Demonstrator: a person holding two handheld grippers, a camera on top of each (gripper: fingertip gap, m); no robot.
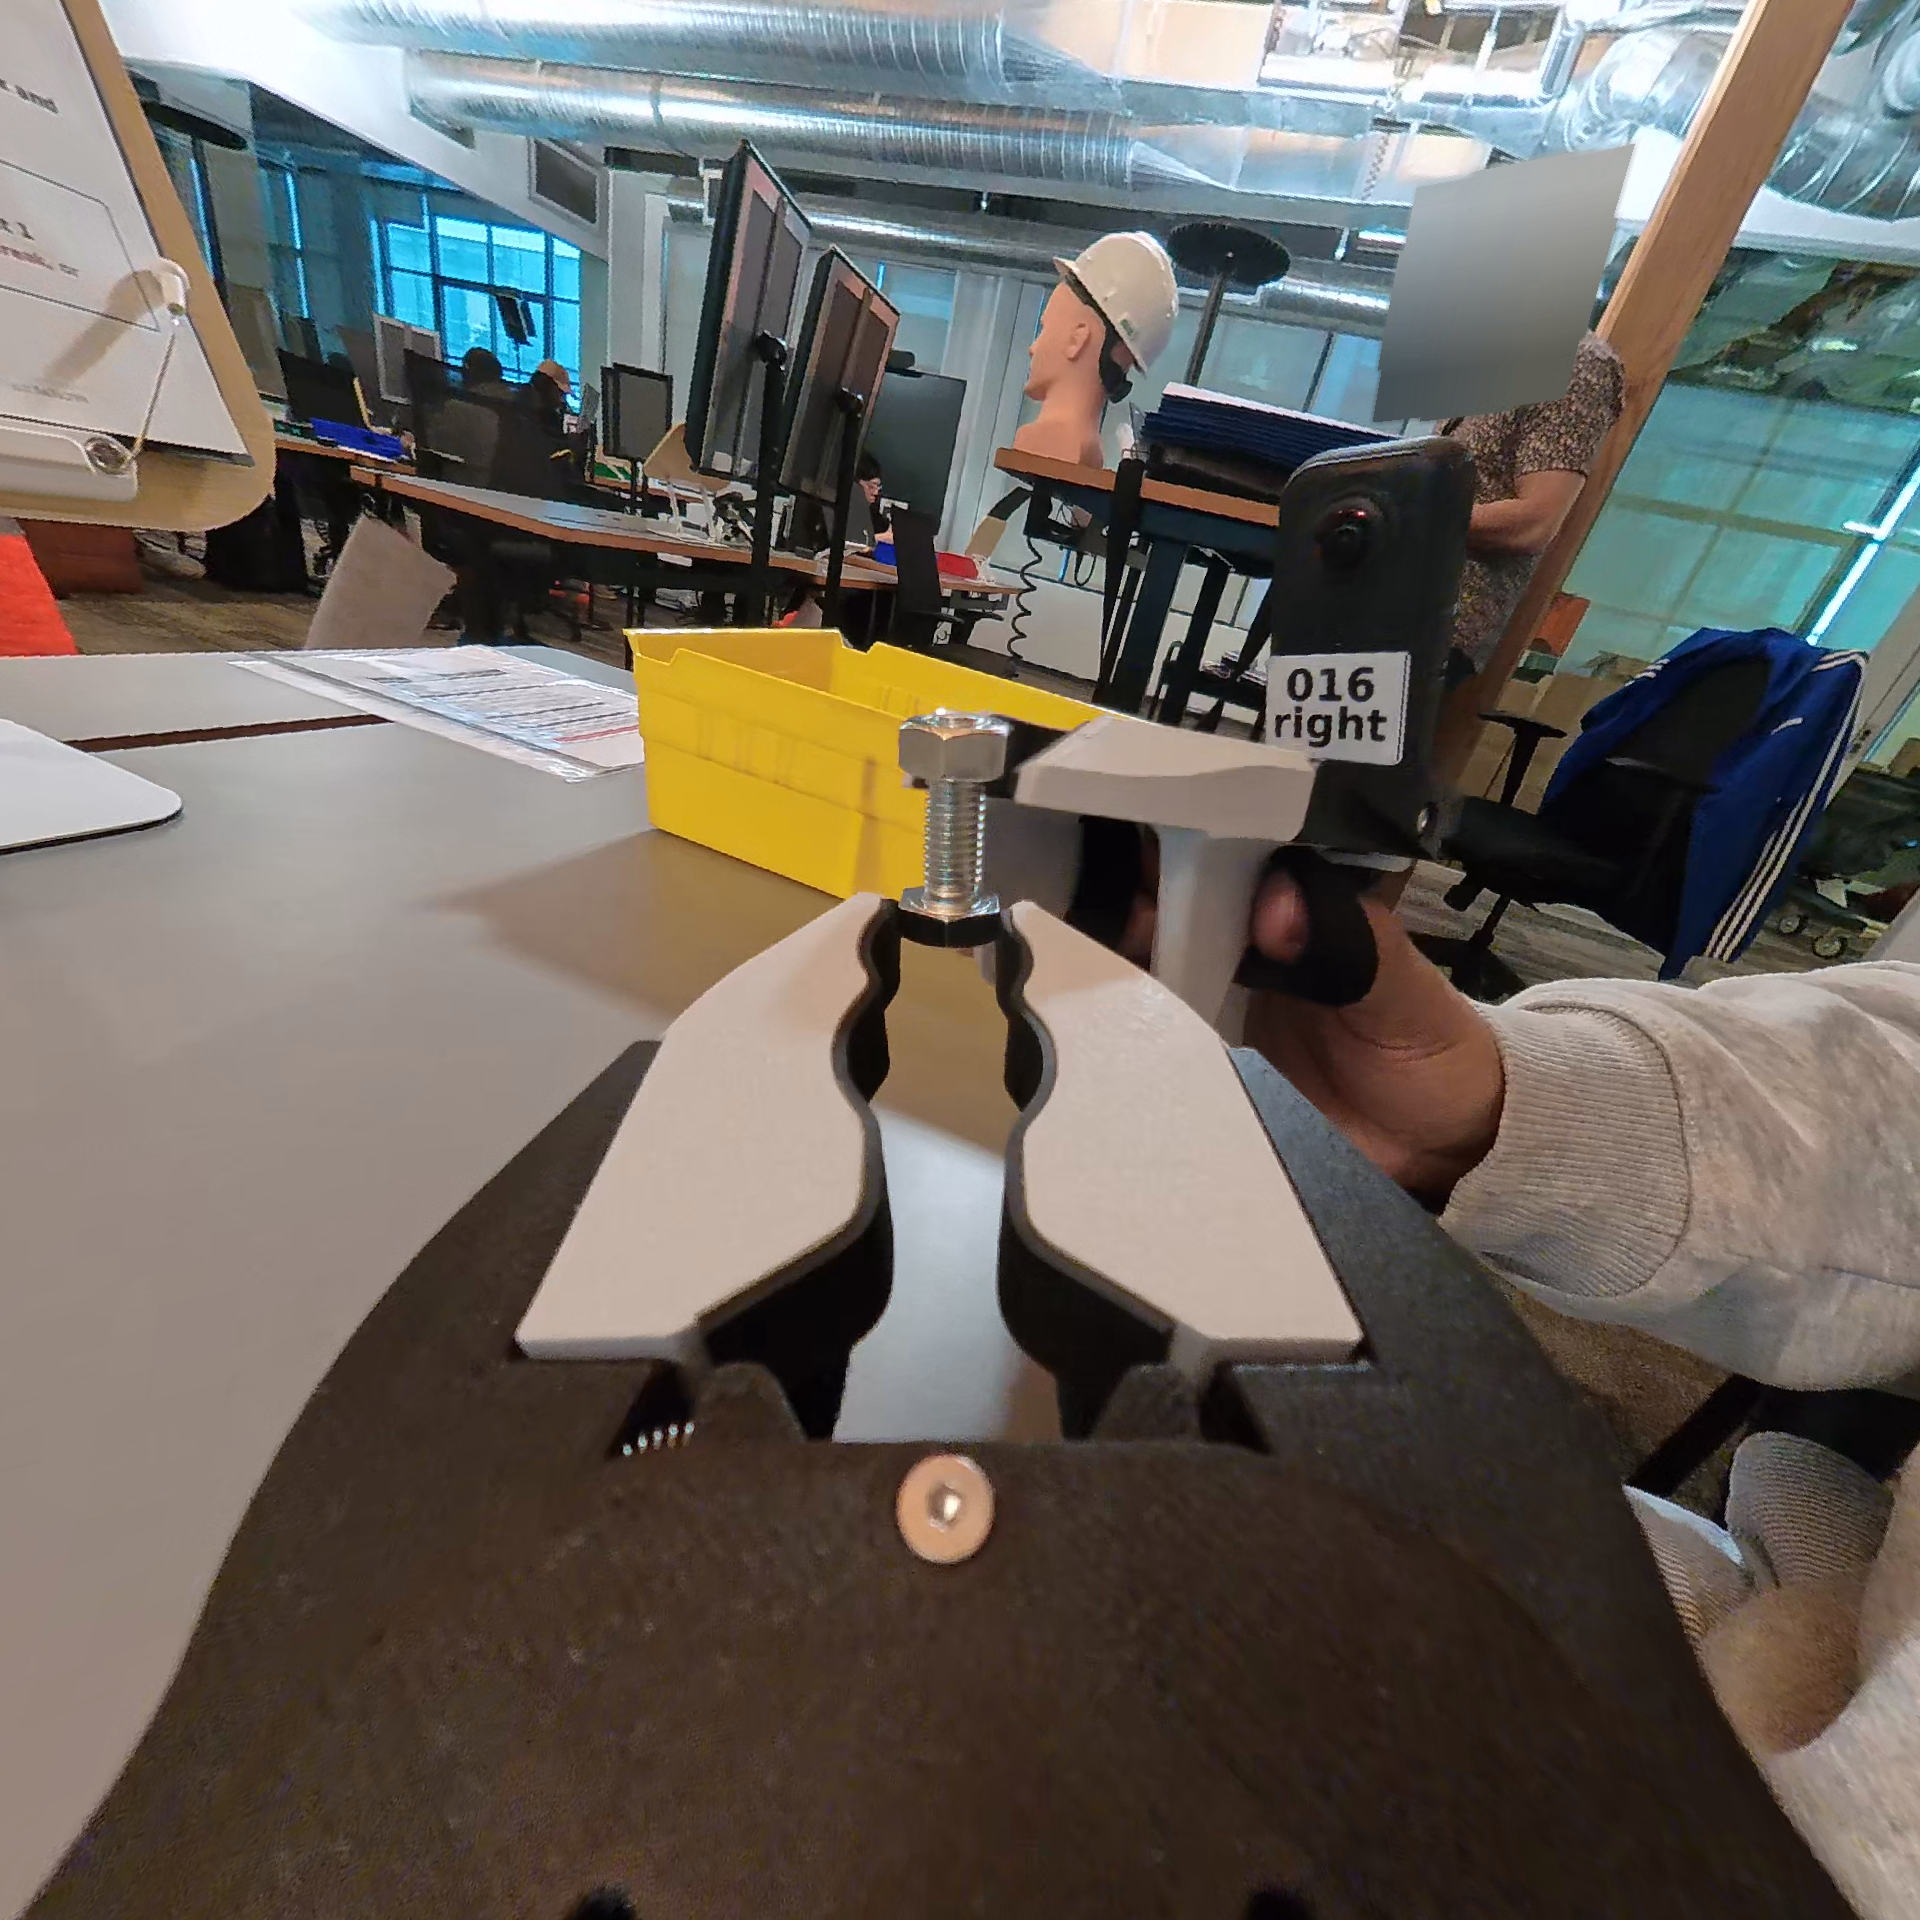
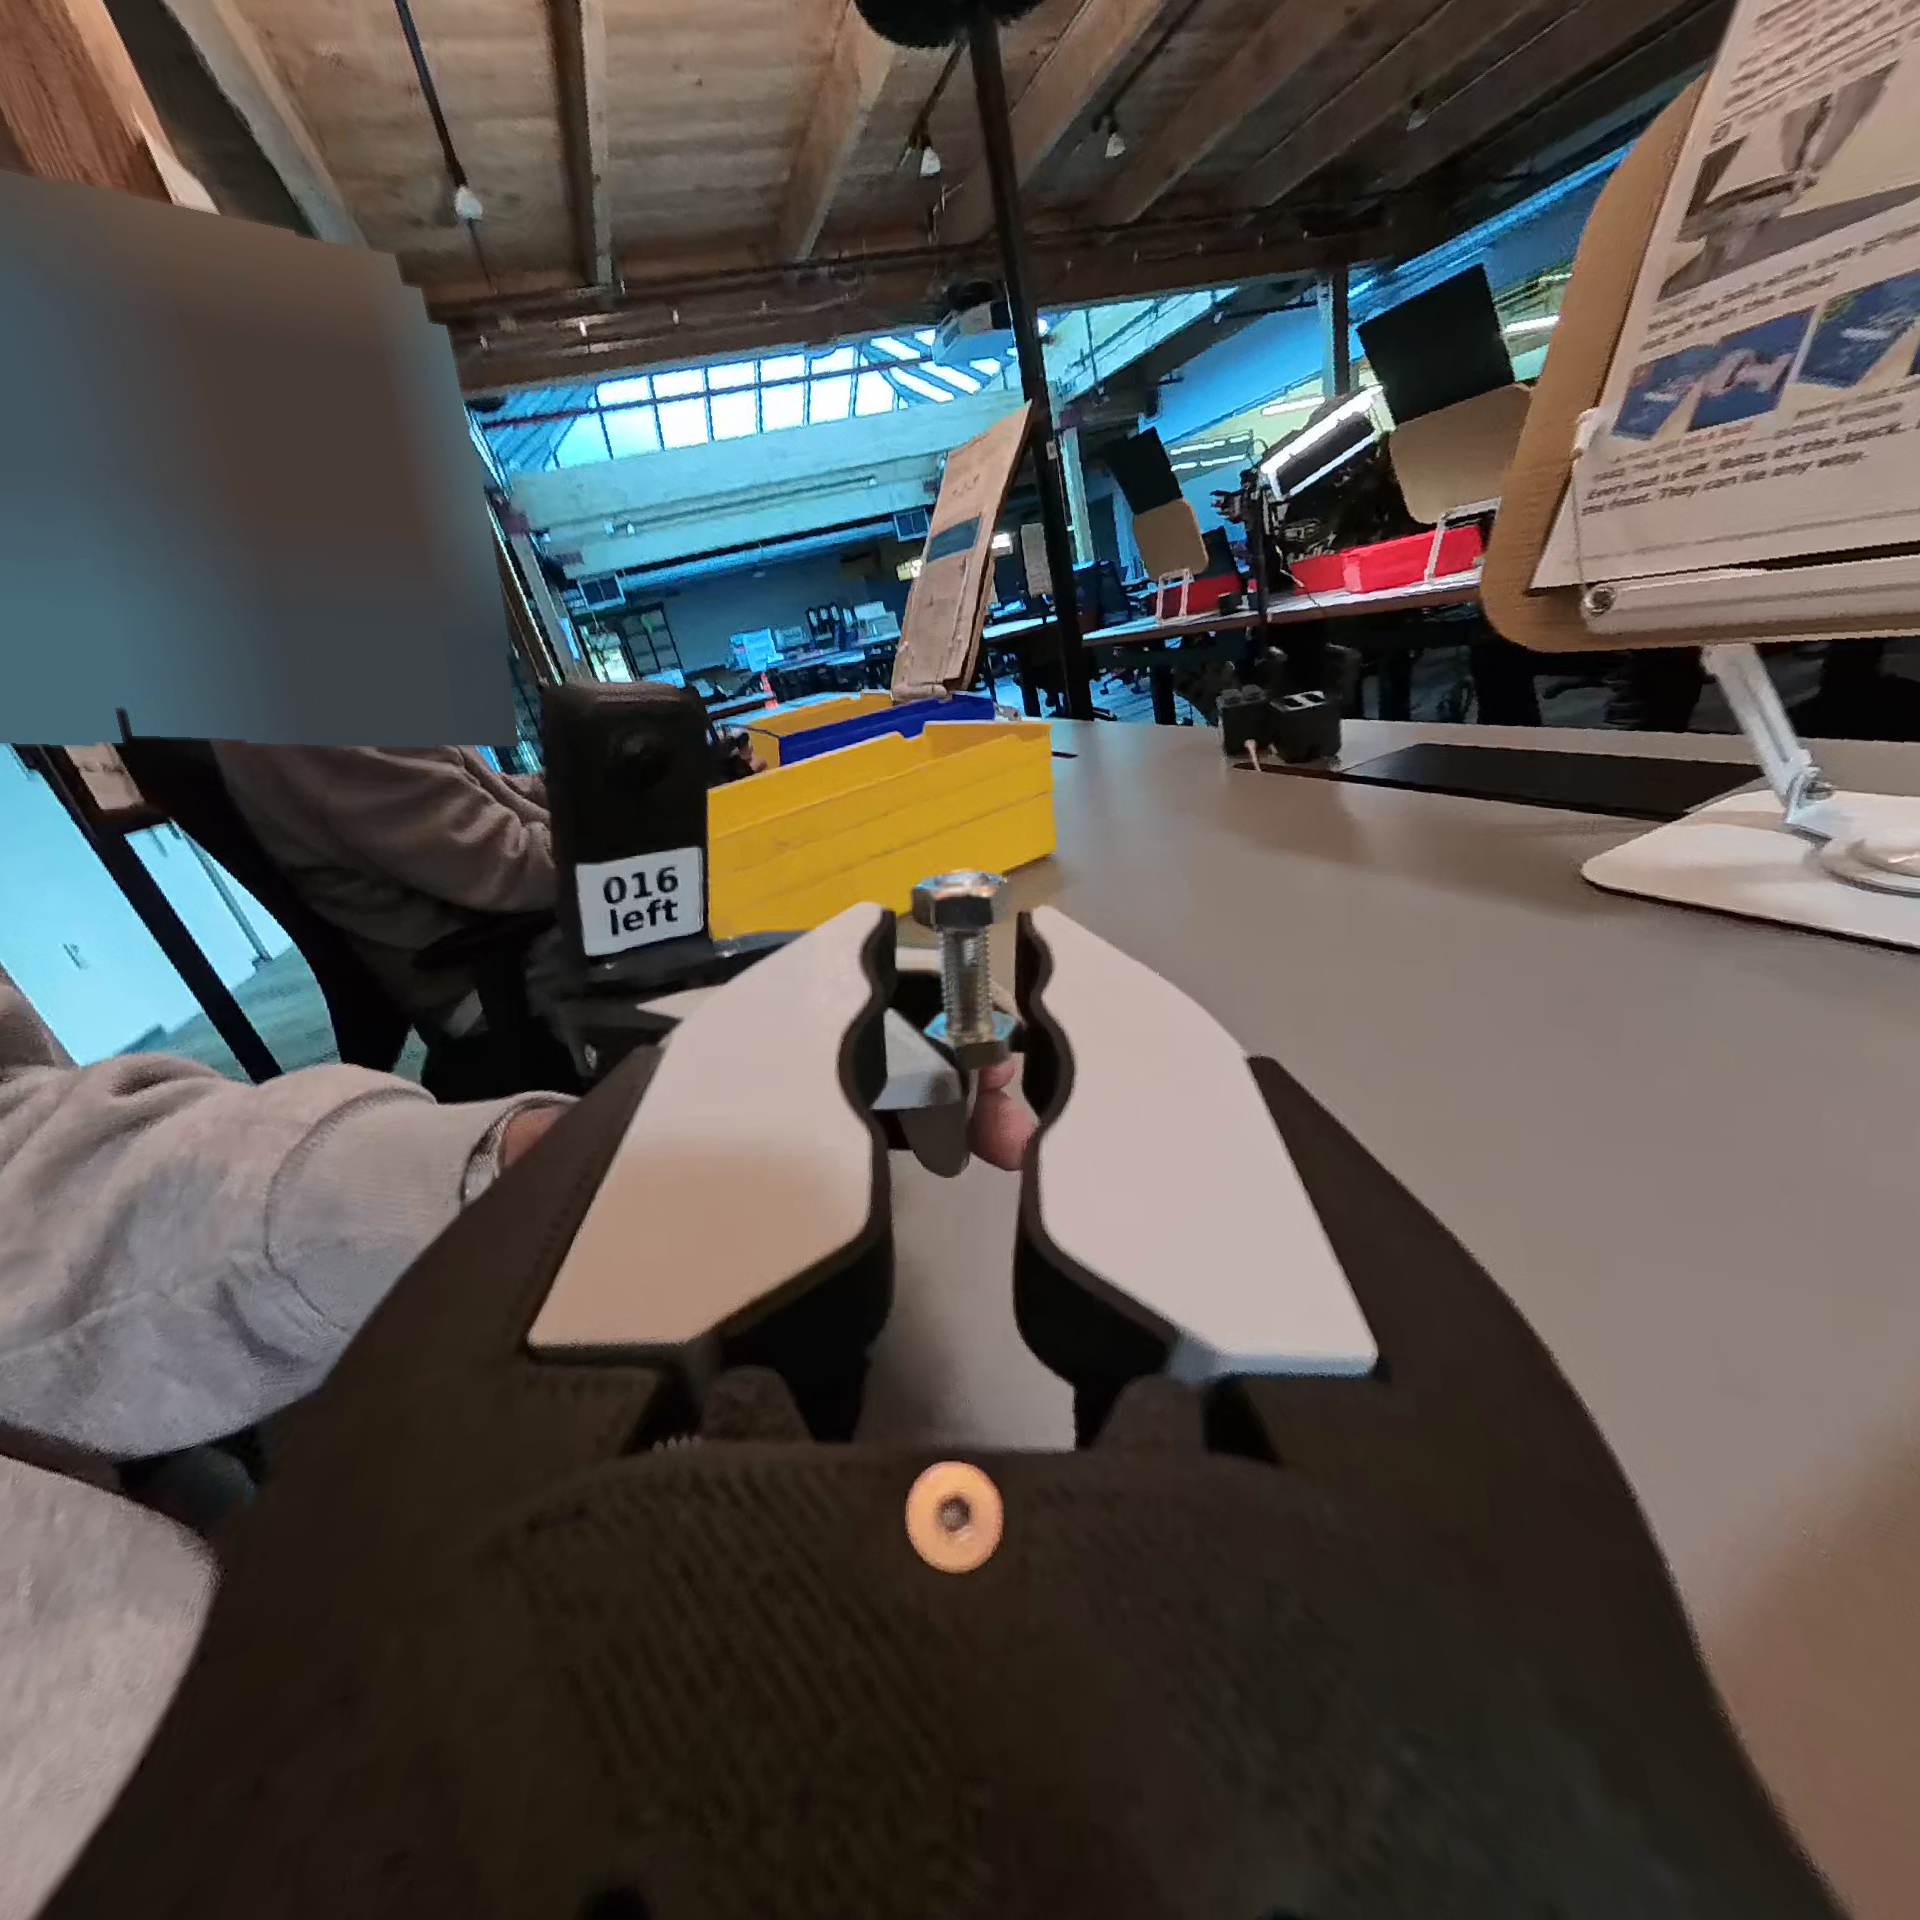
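A silver hex bolt stands upright above the grey table, head on top. My left gripper is shut on the hex nut threaded at the bolt's lower end. My right gripper comes in from the right and is shut on the bolt head. In the right wrist view my right gripper holds the bolt head at its fingertips. The bolt shaft runs down to the nut, which the left gripper holds from the left.
A yellow bin stands on the table just behind the bolt, with a blue bin behind it. A white document stand is at the table's far side, and a laminated sheet lies nearby. A person's grey-sleeved hand holds the right gripper. Less than 4 cm separates the two grippers' tips.
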